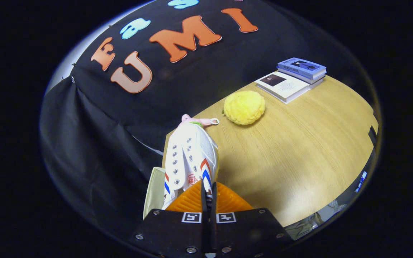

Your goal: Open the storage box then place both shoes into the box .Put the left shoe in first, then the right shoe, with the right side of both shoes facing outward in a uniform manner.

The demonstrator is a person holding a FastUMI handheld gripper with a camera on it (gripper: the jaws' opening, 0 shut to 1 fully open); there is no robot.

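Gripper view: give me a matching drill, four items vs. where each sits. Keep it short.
Items:
1. white sneaker
2. yellow sponge
3. stacked books
4. pink item

Places:
A. far end of the wooden table
B. just past the sneaker's toe
C. pinched between the gripper fingers
D. mid-table, between sneaker and books

Pairs: 1-C, 2-D, 3-A, 4-B
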